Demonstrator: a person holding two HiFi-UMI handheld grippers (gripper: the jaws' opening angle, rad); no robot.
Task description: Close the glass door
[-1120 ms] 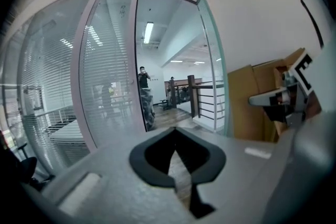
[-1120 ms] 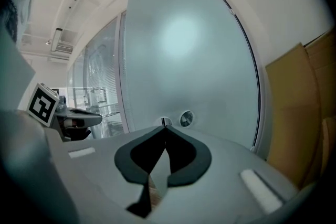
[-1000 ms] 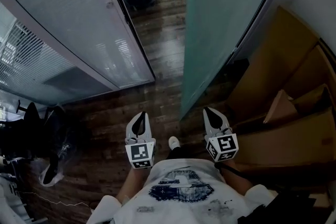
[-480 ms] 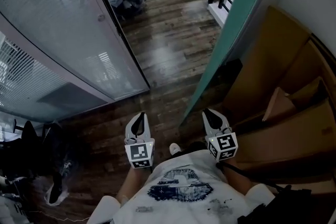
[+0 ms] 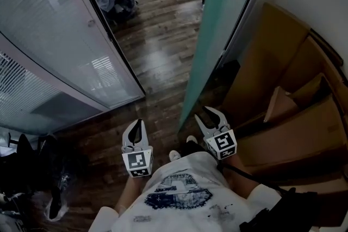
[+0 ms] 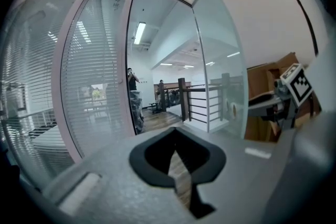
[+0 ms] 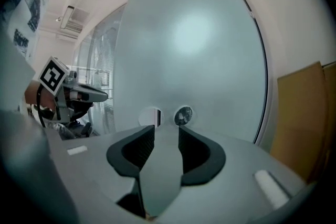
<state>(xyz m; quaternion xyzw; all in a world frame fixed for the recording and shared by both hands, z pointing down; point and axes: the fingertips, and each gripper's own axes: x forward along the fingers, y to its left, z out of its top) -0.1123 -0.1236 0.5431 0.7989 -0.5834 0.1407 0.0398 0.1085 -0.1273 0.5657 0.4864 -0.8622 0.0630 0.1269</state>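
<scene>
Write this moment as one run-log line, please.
glass door: open | left gripper: shut, empty | right gripper: jaws just been opening, nothing between them, facing door

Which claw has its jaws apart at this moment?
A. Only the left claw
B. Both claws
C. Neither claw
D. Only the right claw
D: the right claw faces the frosted glass door with its jaws apart. They have just been opening and nothing is between them. The jaws of the left claw meet at their tips.
</scene>
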